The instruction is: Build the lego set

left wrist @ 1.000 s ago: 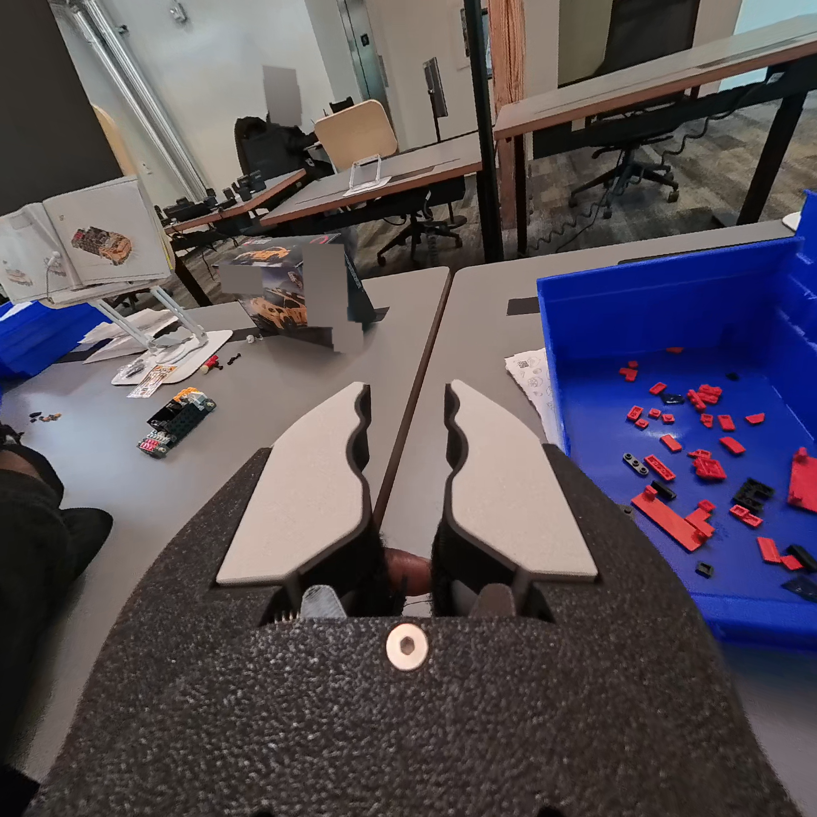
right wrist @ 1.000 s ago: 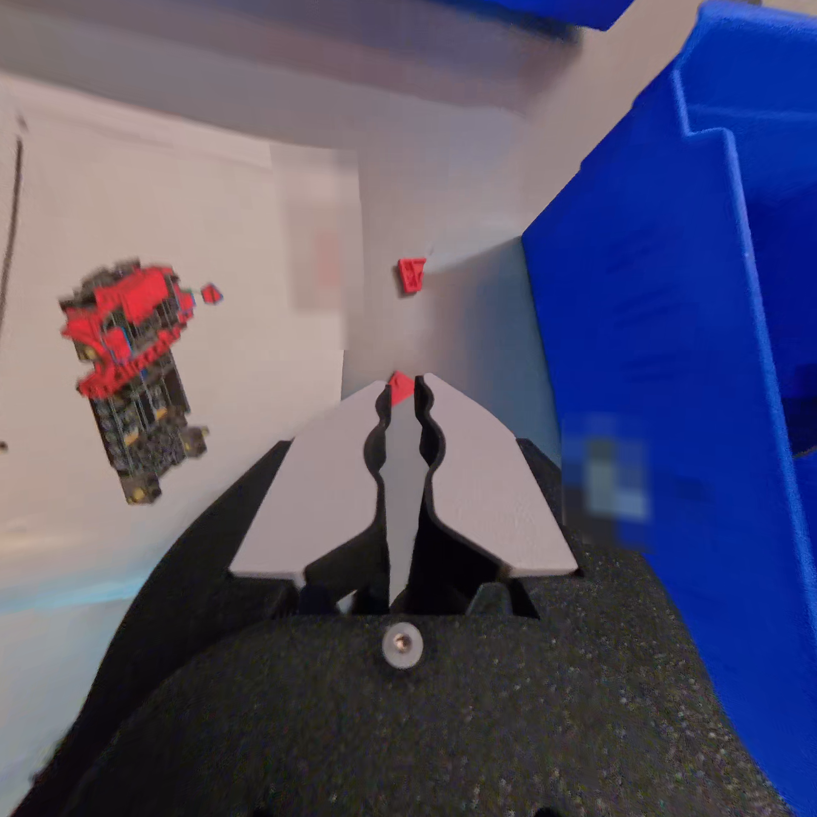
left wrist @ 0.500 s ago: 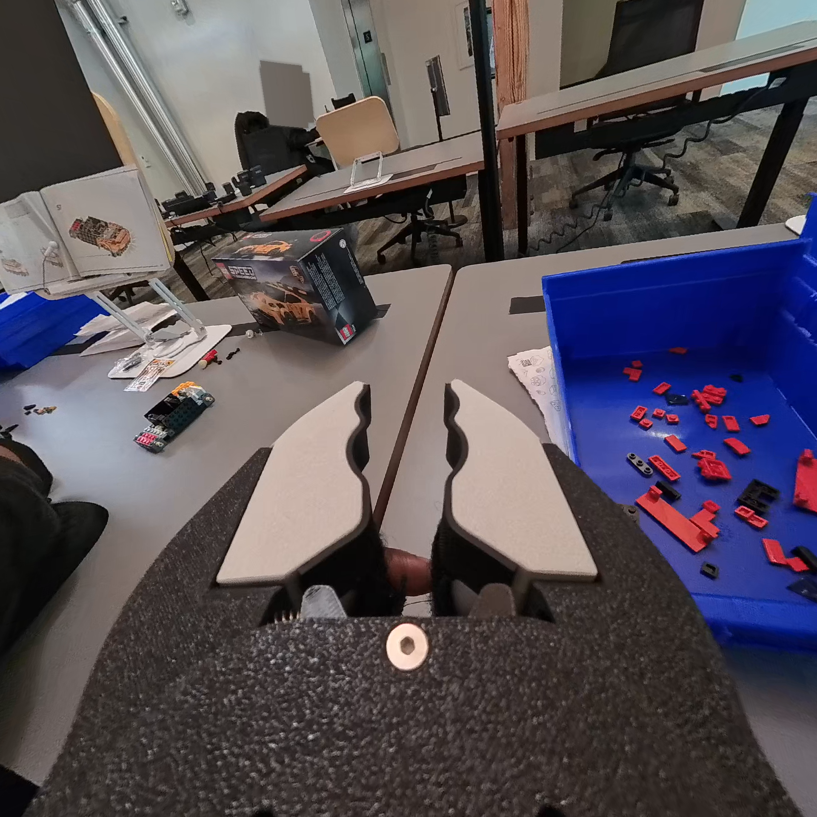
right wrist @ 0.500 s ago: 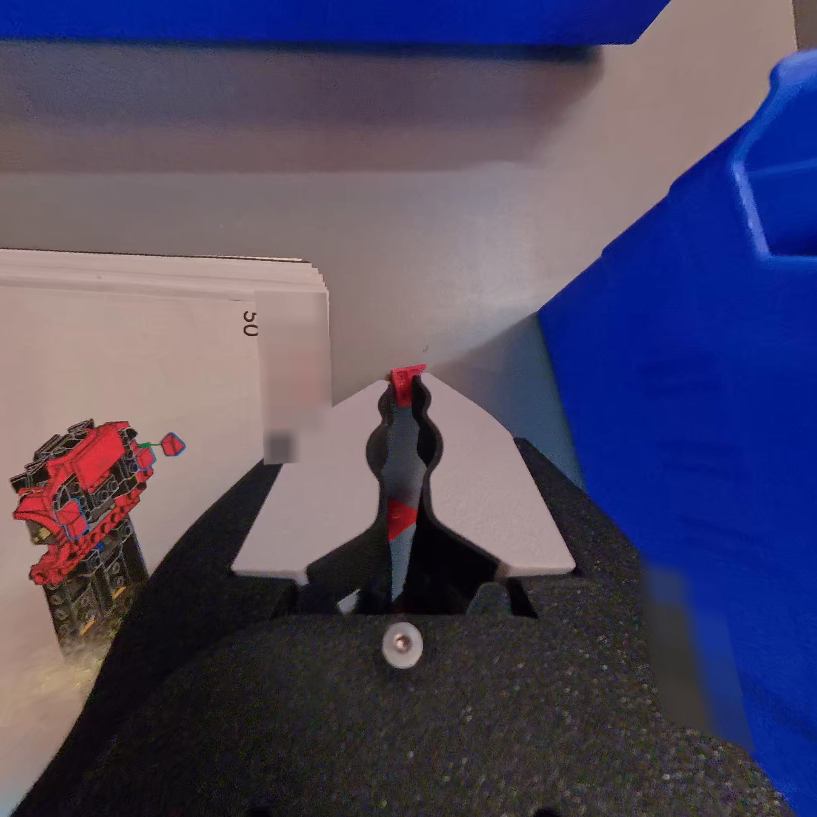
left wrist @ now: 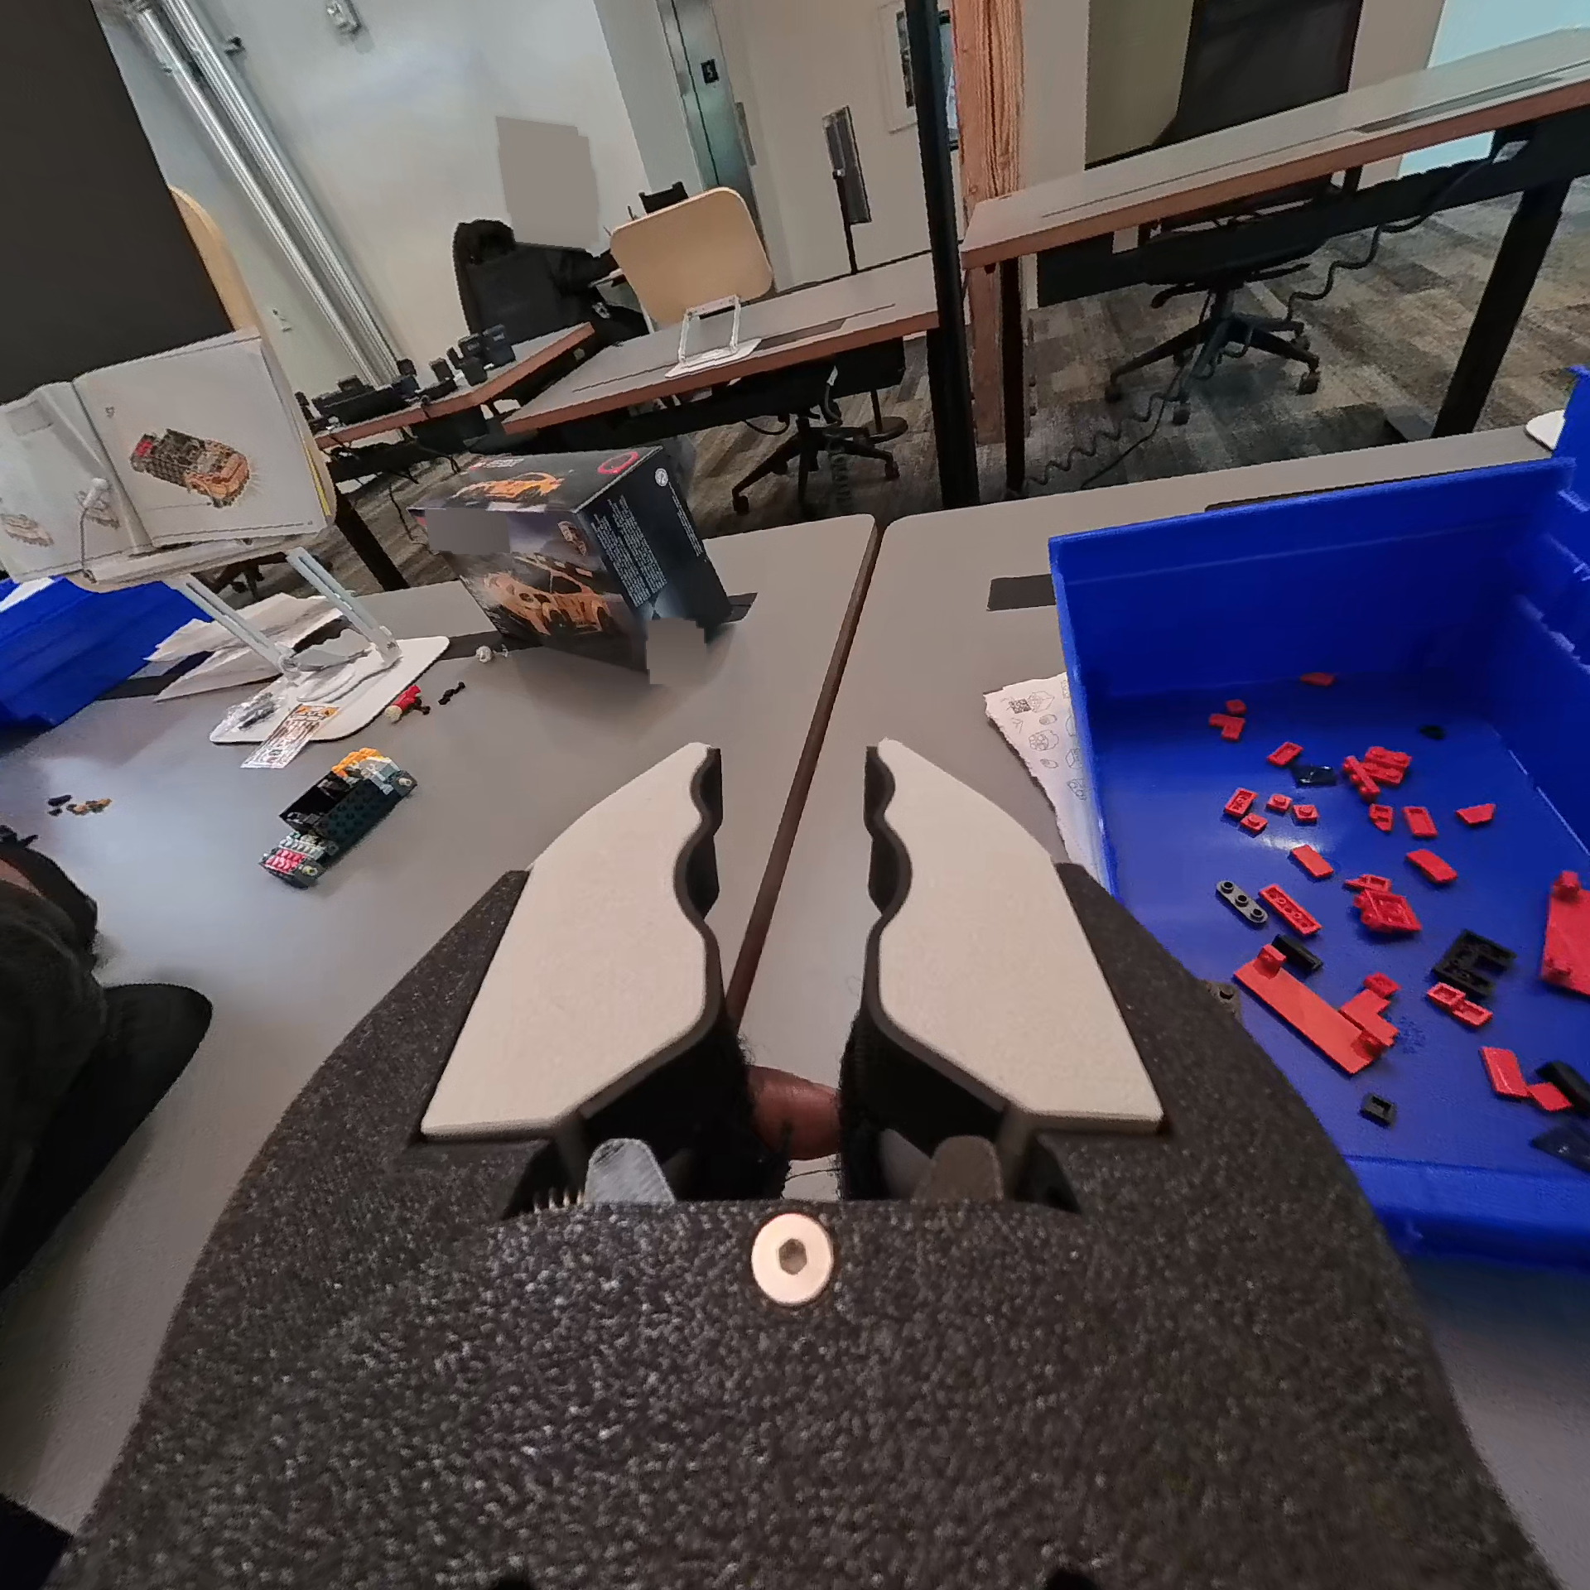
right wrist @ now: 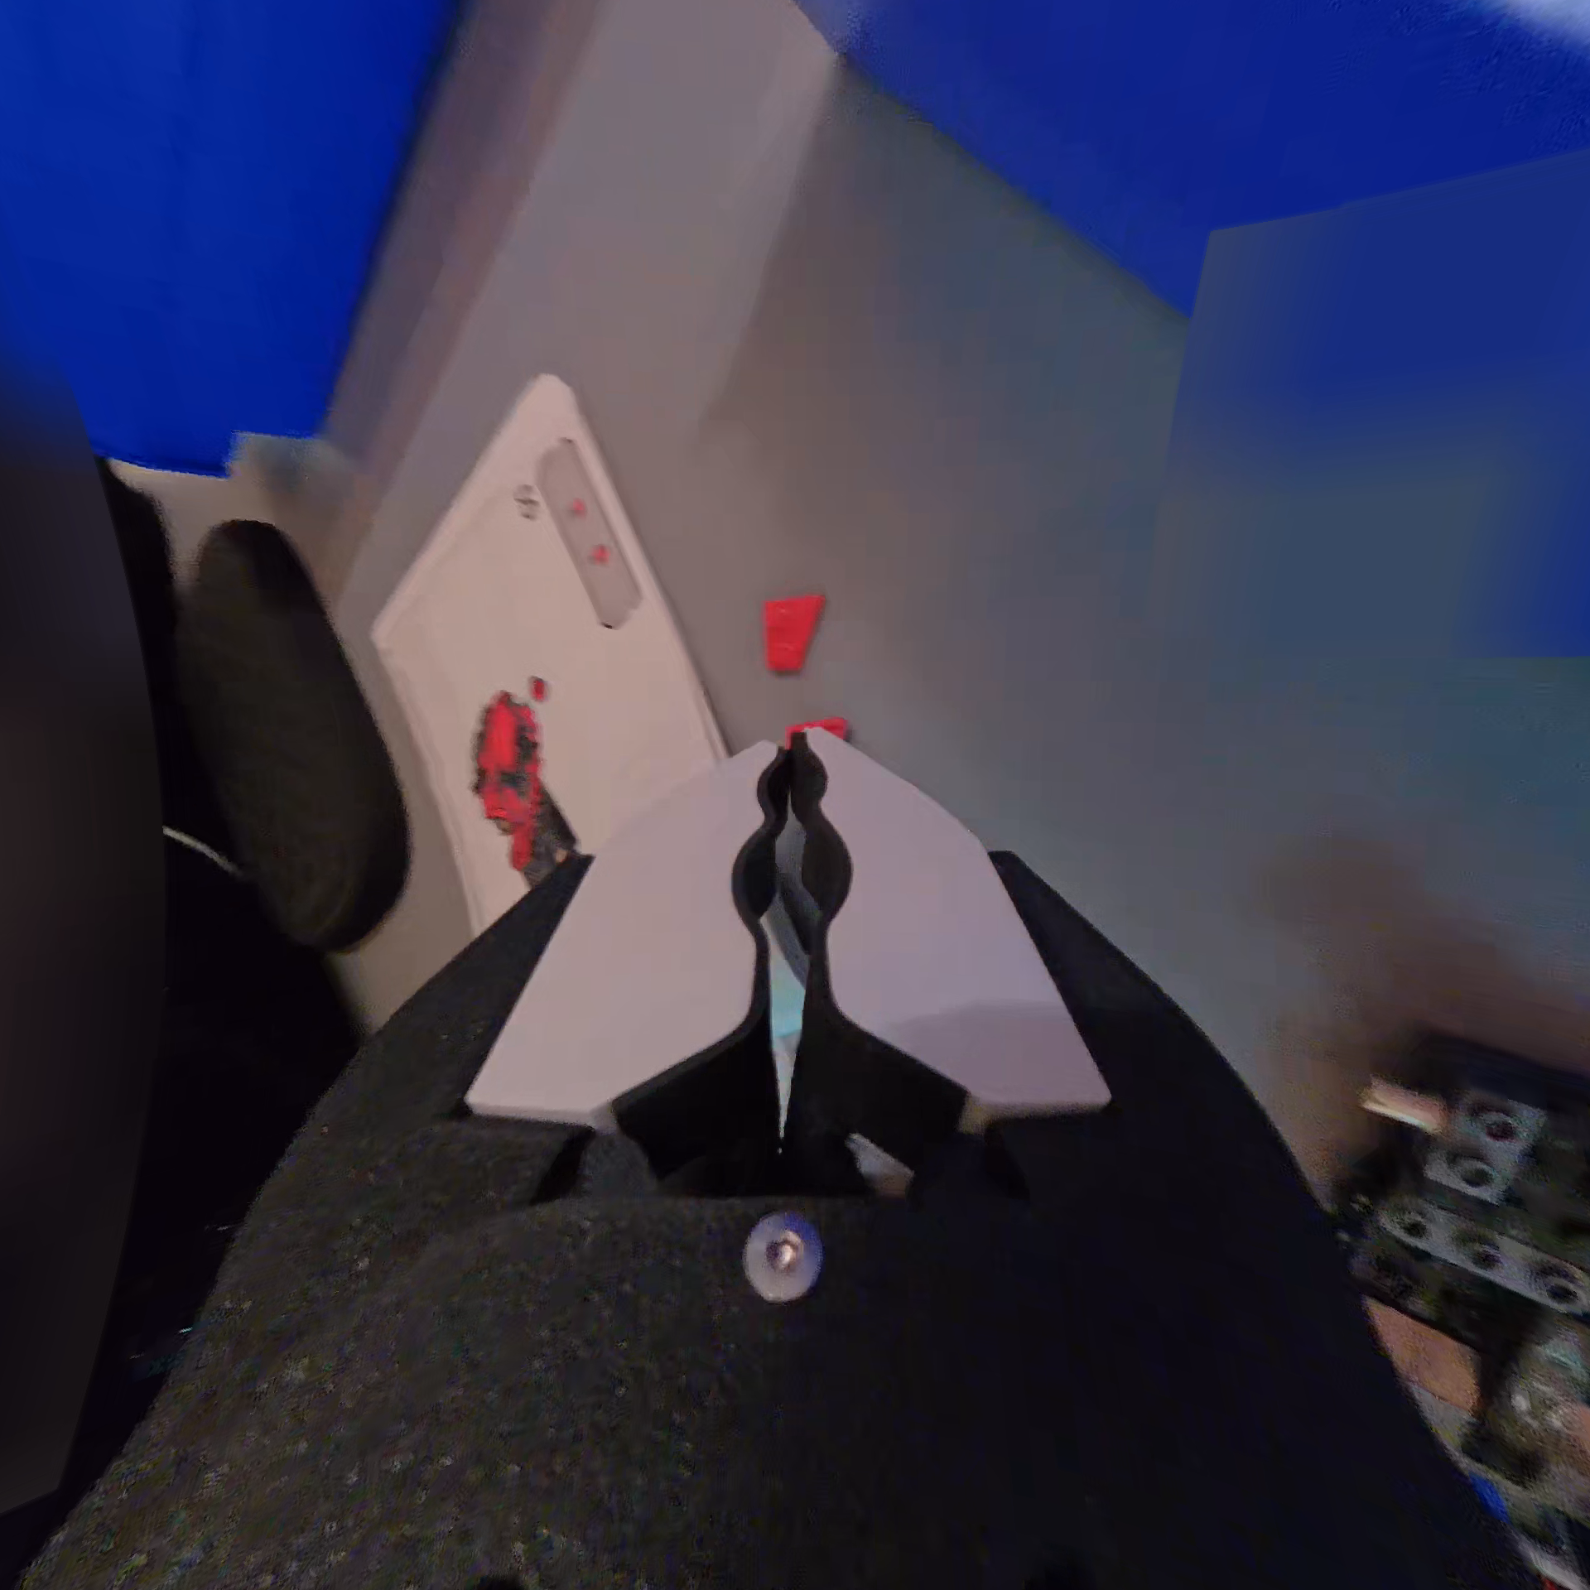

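In the right wrist view my right gripper (right wrist: 798, 747) is shut on a small red lego piece (right wrist: 817, 730) that sticks out at its tips, above the grey table. A second loose red piece (right wrist: 791, 632) lies on the table just beyond. Part of a dark lego build (right wrist: 1480, 1204) shows blurred at the lower right. In the left wrist view my left gripper (left wrist: 787, 761) is open and empty over the table seam. A blue bin (left wrist: 1291, 559) with several red and black pieces (left wrist: 1377, 912) stands to its right. A small partial build (left wrist: 340, 813) lies far left.
A lego box (left wrist: 576, 559) and an instruction booklet on a stand (left wrist: 163, 456) stand at the back left. A person's dark sleeve (left wrist: 52, 989) rests at the left. Another open booklet (right wrist: 516, 671) lies left of the right gripper, between blue bin walls (right wrist: 172, 215). The tips of one gripper are about 55 centimetres away from the tips of the other.
The right gripper has swung and tilted while keeping the red piece; the booklet now sits farther left and the loose red piece lies ahead. The left gripper has barely moved.
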The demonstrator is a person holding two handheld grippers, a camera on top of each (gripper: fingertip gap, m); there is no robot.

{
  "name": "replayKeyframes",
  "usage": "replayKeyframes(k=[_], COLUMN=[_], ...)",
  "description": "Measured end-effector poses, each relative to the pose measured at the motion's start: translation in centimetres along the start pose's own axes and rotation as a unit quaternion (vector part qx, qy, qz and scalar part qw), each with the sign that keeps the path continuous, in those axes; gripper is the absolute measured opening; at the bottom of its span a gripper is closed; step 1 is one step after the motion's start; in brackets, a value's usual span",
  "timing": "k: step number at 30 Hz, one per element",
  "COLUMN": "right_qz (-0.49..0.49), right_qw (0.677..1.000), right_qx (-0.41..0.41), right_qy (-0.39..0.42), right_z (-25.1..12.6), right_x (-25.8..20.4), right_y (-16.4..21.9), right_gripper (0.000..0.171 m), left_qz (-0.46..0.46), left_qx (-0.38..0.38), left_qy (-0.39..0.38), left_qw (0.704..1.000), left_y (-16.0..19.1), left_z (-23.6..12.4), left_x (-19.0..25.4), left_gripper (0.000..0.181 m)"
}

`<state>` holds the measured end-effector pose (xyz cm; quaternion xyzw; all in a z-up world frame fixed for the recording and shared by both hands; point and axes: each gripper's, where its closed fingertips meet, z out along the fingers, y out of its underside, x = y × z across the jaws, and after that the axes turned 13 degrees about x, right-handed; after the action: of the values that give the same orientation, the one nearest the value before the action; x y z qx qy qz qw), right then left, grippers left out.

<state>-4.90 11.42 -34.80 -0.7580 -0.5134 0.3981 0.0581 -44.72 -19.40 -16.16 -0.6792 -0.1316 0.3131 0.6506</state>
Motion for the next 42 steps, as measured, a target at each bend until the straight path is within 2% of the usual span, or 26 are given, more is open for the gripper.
replayKeyframes(k=[3,7,9,13,15,18,20,23,25,28,32,34,37,39,42], right_qz=[-0.057,-0.167,-0.204,-0.257,-0.28,-0.289,-0.292,-0.276,-0.234,-0.144,-0.135,-0.136,-0.171,-0.191,-0.219], right_qw=[0.998,0.982,0.975,0.961,0.952,0.947,0.947,0.954,0.97,0.989,0.985,0.984,0.972,0.968,0.963], right_qx=[0.018,0.015,0.009,0.0,-0.006,-0.003,0.007,0.017,0.039,-0.011,-0.083,-0.089,-0.092,-0.075,-0.008], right_qy=[-0.003,0.09,0.092,0.104,0.12,0.14,0.134,0.113,0.061,0.034,0.073,0.079,0.134,0.144,0.157], right_z=[0.0,-1.4,-1.7,-0.7,-0.2,0.3,0.4,0.4,0.4,0.3,0.4,0.4,-0.4,-0.6,-1.4], right_x=[-0.3,1.6,1.1,0.5,0.9,1.5,1.4,1.1,-0.3,-0.4,1.4,1.7,3.2,3.3,2.4], right_y=[-0.4,-0.6,-0.2,0.7,1.1,1.0,0.9,0.9,0.4,1.0,1.1,0.7,0.0,-0.5,-1.8], right_gripper=[0.0,0.007,0.01,0.022,0.023,0.018,0.004,0.003,0.003,0.003,0.006,0.011,0.022,0.022,0.018], left_qz=[-0.002,0.005,0.004,0.005,0.005,0.005,0.004,0.002,0.002,0.003,0.004,0.003,0.003,0.003,0.006], left_qx=[0.001,-0.003,-0.002,-0.004,-0.004,-0.001,0.001,0.003,0.002,0.002,0.003,0.005,0.007,0.006,0.008], left_qy=[0.0,-0.001,0.0,0.0,0.001,-0.001,-0.003,-0.005,-0.004,-0.001,-0.001,-0.003,-0.004,-0.002,0.002], left_qw=[1.0,1.0,1.0,1.0,1.0,1.0,1.0,1.0,1.0,1.0,1.0,1.0,1.0,1.0,1.0], left_y=[0.0,0.0,0.0,0.1,0.1,0.0,-0.1,-0.1,-0.1,-0.1,-0.2,-0.2,-0.3,-0.4,-0.6], left_z=[0.0,0.1,0.1,0.2,0.1,0.0,-0.1,-0.1,-0.1,-0.1,-0.2,-0.3,-0.3,-0.3,-0.3], left_x=[0.0,0.0,0.1,0.1,0.1,0.0,-0.1,-0.2,-0.2,-0.1,-0.1,-0.1,-0.1,0.0,0.2], left_gripper=[0.031,0.031,0.031,0.031,0.031,0.031,0.031,0.031,0.031,0.031,0.031,0.031,0.031,0.031,0.031])
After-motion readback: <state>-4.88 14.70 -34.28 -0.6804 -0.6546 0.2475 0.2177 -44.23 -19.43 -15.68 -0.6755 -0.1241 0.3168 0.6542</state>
